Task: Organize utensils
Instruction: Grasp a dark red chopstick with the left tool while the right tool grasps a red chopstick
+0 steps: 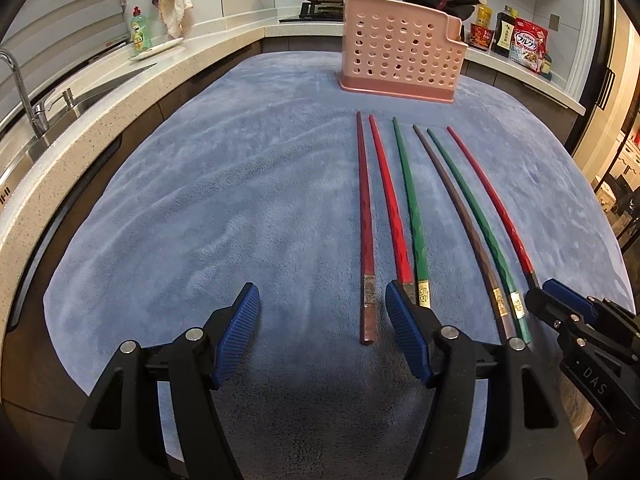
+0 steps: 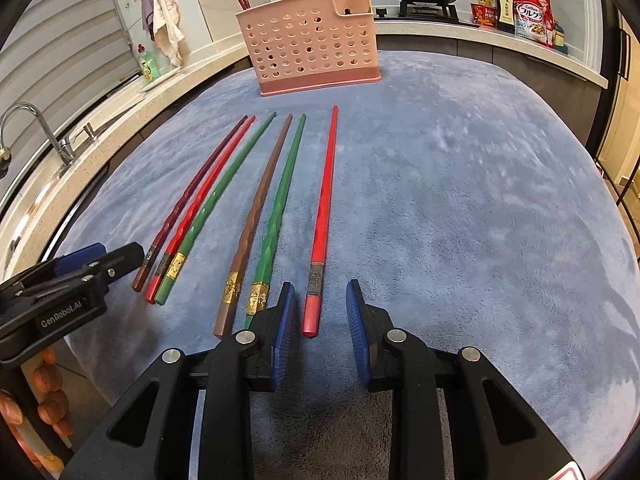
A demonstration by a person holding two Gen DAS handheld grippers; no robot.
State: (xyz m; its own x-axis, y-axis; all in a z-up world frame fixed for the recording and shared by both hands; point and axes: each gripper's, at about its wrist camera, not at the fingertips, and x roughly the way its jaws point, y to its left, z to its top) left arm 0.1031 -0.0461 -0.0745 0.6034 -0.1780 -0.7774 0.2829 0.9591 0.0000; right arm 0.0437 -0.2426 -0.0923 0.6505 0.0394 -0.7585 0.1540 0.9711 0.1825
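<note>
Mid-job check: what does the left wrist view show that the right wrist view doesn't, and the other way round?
Only the left wrist view: the sink basin beside the tap, and the left gripper open.

Only the right wrist view: the right gripper open astride the far-right red chopstick, and orange round things at bottom left.

Both: six chopsticks on the blue cloth, and the pink holder.

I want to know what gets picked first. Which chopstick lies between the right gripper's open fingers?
The bright red chopstick at the right end of the row, apart from the other five. Its butt end sits between the right gripper fingers, not yet clamped.
</note>
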